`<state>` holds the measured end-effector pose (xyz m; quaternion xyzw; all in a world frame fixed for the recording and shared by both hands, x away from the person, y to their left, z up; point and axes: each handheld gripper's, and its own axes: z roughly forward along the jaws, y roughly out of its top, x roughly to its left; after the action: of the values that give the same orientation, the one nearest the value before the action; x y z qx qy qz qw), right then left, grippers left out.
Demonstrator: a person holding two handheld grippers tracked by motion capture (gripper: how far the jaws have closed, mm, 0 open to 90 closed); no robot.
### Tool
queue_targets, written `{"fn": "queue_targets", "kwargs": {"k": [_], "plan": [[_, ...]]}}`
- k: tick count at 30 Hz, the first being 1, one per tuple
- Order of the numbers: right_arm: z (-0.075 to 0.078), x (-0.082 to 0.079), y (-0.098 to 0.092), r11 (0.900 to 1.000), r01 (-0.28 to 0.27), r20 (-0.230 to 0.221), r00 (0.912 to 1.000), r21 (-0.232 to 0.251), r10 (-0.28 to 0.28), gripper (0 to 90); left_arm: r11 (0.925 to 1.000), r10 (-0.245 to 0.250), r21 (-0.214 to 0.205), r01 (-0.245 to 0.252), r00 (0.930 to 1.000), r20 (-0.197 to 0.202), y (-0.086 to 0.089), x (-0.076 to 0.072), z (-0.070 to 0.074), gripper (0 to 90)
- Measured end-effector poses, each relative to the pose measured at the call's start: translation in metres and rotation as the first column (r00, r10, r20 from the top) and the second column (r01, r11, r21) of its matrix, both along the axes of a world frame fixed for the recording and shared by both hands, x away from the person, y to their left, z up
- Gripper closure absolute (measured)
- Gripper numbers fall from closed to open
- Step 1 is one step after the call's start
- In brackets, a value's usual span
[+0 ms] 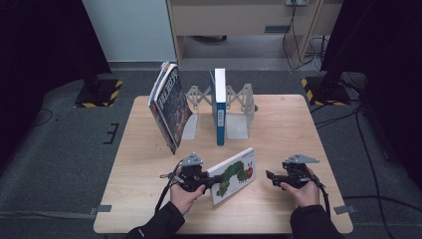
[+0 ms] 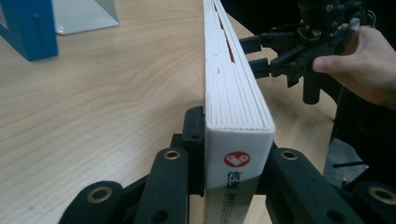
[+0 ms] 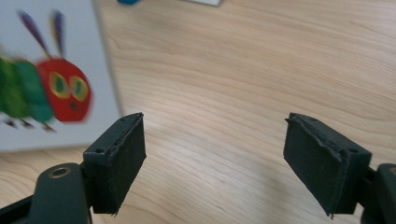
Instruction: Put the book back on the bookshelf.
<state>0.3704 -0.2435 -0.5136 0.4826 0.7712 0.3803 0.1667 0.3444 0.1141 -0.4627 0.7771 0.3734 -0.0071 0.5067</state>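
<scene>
The left gripper [image 1: 206, 183] is clamped on the spine end of the caterpillar picture book [image 1: 234, 174], which sits near the front edge of the worktop [image 1: 278, 134], a little left of centre; from the left gripper view the jaws pinch the thick board pages from both sides at one corner, the book [image 2: 236, 98] standing on edge. The right gripper [image 1: 271, 177] waits just beside the book's far end, its jaws spread wide with nothing between them — bare wood shows through the gap.

Toward the back edge stands a metal bookend rack [image 1: 239, 107] with a blue book [image 1: 219, 104] upright in it, and a larger book [image 1: 169, 107] leaning at the rack's left.

The grip worries me: it holds only a corner, so the heavy book could pivot or slip out if lifted one-handed. Swinging it toward the rack might also knock the leaning book — it looks none too steady.
</scene>
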Motion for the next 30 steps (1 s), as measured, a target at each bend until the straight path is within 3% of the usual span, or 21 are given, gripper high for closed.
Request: {"fn": "queue_targets", "kwargs": {"k": [5,12,20,22,27,30], "plan": [[-0.006,0.003,-0.009,0.9973,0.027,-0.033,0.9990,-0.068,-0.029,18.7,0.9995,0.032,-0.003,-0.032,0.9991,0.028,0.006,0.003,0.010,74.7],[-0.015,0.005,-0.015,0.9927,0.039,-0.073,0.9962,-0.114,-0.048,16.3,0.9967,0.080,0.007,-0.080,0.9946,0.066,0.013,0.007,0.023,74.7],[-0.022,0.001,-0.015,0.9894,0.056,-0.018,0.9981,-0.134,-0.059,8.3,0.9930,0.118,0.000,-0.118,0.9873,0.106,0.012,0.017,0.035,74.7],[-0.024,0.000,-0.015,0.9907,0.064,-0.004,0.9979,-0.120,-0.065,6.0,0.9915,0.130,-0.007,-0.130,0.9845,0.118,0.011,0.020,0.038,74.7],[-0.025,0.000,-0.014,0.9902,0.064,0.000,0.9979,-0.124,-0.065,4.7,0.9856,0.169,-0.009,-0.169,0.9761,0.137,0.006,0.027,0.044,74.7],[-0.025,0.001,-0.014,0.9905,0.064,-0.002,0.9979,-0.122,-0.064,4.3,0.9803,0.198,-0.030,-0.195,0.9693,0.147,0.005,0.031,0.048,74.6]]}}
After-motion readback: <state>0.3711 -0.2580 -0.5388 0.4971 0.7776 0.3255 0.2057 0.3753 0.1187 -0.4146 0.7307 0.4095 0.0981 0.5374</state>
